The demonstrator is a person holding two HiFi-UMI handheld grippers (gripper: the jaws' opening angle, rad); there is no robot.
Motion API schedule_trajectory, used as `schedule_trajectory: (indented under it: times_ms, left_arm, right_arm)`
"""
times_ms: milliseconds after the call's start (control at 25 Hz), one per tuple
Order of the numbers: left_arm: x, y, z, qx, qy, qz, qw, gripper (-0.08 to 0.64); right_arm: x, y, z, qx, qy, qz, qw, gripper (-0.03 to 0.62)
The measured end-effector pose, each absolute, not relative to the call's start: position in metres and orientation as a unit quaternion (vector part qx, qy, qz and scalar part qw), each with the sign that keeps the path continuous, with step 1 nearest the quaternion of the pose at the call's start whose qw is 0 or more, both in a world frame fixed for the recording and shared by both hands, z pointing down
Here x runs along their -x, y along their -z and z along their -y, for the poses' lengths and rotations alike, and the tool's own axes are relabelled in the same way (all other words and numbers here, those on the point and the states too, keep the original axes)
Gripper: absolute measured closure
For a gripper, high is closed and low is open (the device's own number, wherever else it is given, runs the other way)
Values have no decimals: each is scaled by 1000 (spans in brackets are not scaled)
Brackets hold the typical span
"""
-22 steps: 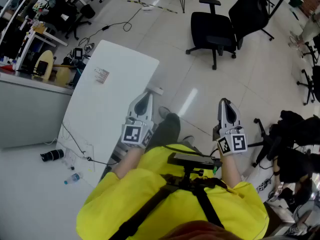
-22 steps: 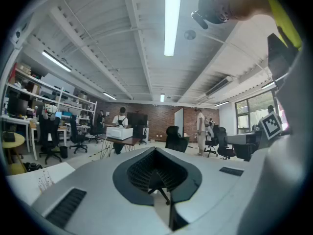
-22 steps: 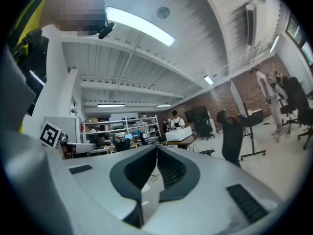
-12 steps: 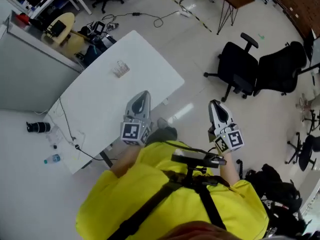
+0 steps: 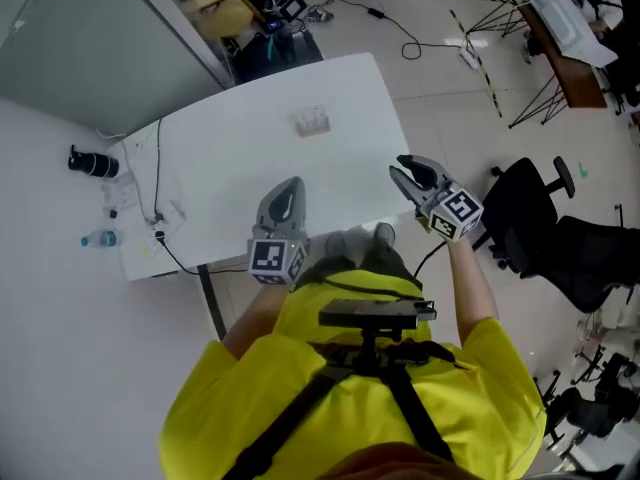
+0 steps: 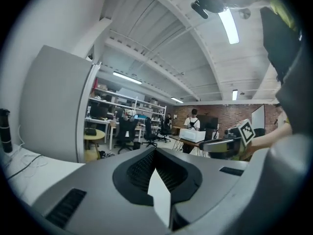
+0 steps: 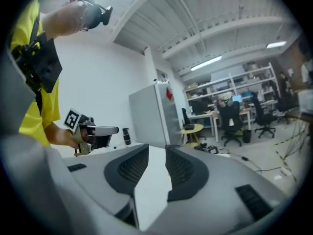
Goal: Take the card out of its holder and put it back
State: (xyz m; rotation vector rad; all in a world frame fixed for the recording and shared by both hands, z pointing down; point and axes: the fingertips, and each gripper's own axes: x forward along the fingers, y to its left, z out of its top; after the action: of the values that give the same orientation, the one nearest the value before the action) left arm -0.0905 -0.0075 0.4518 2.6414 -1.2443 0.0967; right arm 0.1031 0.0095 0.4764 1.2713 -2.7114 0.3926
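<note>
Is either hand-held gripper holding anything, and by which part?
Nothing is held: the left hand-held gripper is shut on nothing, the right hand-held gripper open and empty.

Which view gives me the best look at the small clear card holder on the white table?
The head view: the small clear card holder sits in plain sight on the white table. The left and right gripper views point out across the room and show none of it.

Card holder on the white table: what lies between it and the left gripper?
Only bare white tabletop lies between the card holder and the left gripper. The head view shows this stretch.
</note>
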Motion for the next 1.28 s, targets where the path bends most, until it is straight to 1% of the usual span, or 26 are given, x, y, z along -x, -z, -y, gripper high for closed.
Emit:
schedule_trajectory:
  times_ms: [160,280,440,640,880,920,960,1000,1120,1280]
  left_arm:
    - [100,-470,26,-878,-48,457,134,561]
    - [101,-481,40,-865,-64,479,136,561]
    - [101,-495,64,-842,-79,514,139,561]
    - [90,-517,86,-827,-89,533,156,561]
    - [90,-535,108,-812,-95,555,153,561]
    - [91,-538,110,-810,-95,558,153,561]
    - [91,-540,112,-809,-96,559,154,561]
    - [92,-543,113,-809,-98,558,156,561]
    - [89,-545,118,-817,-95,546,159,561]
    - [94,-548,127,-828,-93,527,165,561]
  right_arm:
    - [-84,-531,74,-326,-144,929,100,480]
    - [-77,-572,128,-284,-171,937,110,480]
    - [-63,-626,179,-230,-181,945,146,481]
    - [-45,-671,220,-160,-173,956,176,480]
    - [-23,-702,239,-97,-161,964,190,480]
    - [-19,-707,239,-89,-157,965,192,501]
    - [-17,-710,238,-81,-152,966,195,564]
    - [-15,-712,236,-75,-145,967,197,571]
    - [-14,-712,233,-64,-128,969,202,572]
    - [-15,-690,234,-73,-119,973,184,574]
